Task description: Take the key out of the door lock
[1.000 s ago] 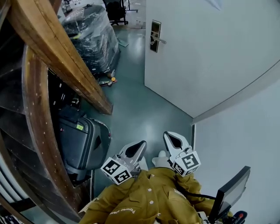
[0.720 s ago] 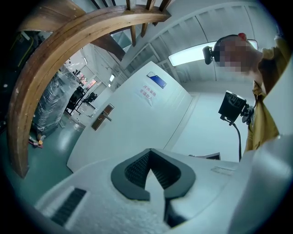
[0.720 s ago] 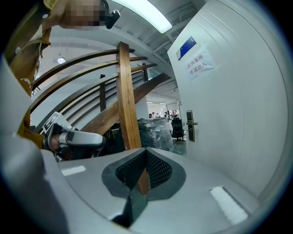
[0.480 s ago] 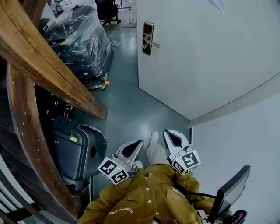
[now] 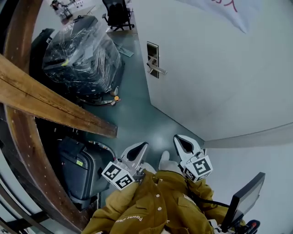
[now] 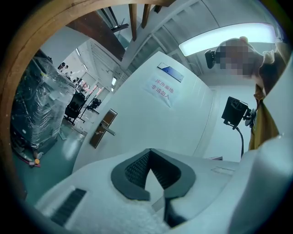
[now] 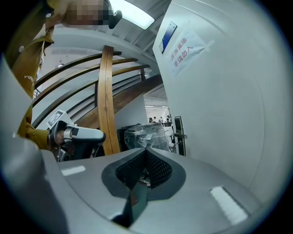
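The white door [image 5: 219,68] stands ahead on the right, with a dark lock plate [image 5: 153,59] and a silver lever handle [image 5: 158,70] near its left edge. The plate also shows far off in the left gripper view [image 6: 103,129] and in the right gripper view [image 7: 177,135]. A key is too small to make out. My left gripper [image 5: 138,151] and right gripper [image 5: 183,144] are held close to my chest, well short of the door. Both are shut, with nothing between the pads [image 6: 137,170] [image 7: 158,170].
A curved wooden stair beam [image 5: 55,107] runs along the left. A plastic-wrapped pallet [image 5: 82,50] stands beyond it, near an office chair [image 5: 120,13]. A dark case [image 5: 78,171] sits by my left leg. A paper sign [image 6: 161,90] is stuck on the door.
The head view has swung and moved forward: the lock plate sits lower and larger in the picture. Both grippers stay shut at my chest.
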A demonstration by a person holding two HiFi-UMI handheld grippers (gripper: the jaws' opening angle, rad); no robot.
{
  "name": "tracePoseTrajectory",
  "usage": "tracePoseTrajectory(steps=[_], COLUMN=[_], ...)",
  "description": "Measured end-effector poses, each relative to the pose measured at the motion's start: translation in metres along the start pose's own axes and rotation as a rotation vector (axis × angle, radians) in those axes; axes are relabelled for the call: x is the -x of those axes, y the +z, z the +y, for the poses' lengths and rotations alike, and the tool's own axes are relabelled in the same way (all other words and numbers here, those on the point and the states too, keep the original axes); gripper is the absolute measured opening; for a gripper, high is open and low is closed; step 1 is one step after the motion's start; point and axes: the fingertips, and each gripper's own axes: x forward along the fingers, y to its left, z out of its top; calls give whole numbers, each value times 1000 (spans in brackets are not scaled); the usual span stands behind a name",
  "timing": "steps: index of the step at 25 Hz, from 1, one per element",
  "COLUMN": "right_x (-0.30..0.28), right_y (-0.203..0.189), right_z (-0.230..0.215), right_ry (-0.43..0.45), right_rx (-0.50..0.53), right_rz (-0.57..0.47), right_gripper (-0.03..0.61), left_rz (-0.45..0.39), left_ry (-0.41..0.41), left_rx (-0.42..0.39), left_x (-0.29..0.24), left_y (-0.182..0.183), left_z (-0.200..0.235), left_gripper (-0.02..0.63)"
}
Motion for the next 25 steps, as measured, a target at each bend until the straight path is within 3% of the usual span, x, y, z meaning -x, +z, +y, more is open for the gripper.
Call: tracePoseTrajectory(steps=[8,13,17,21,25], right_x=[-54,-85,-106,-120,-141], right_y=[22,47,92,157,180], right_z=[-48,-77,-114,-167,-214], right_ry=[5,-64,-200,-436,-585], right_rx=[-8,30,168,388,435], right_rz=[-4,-33,-67,-101,-74], right_gripper=[6,6,6,6,6], left_rz=[20,34,25,14,20], left_ry=[6,-28,-63,-94,-119], left_rx=[3,-20,-41,-24,9], left_x=[-64,-102,-121,-131,-134], left_y=[30,60,85,91,87], left_z=[48,92,110,115,117], left_gripper=[-3,-3,-3,-3,-3])
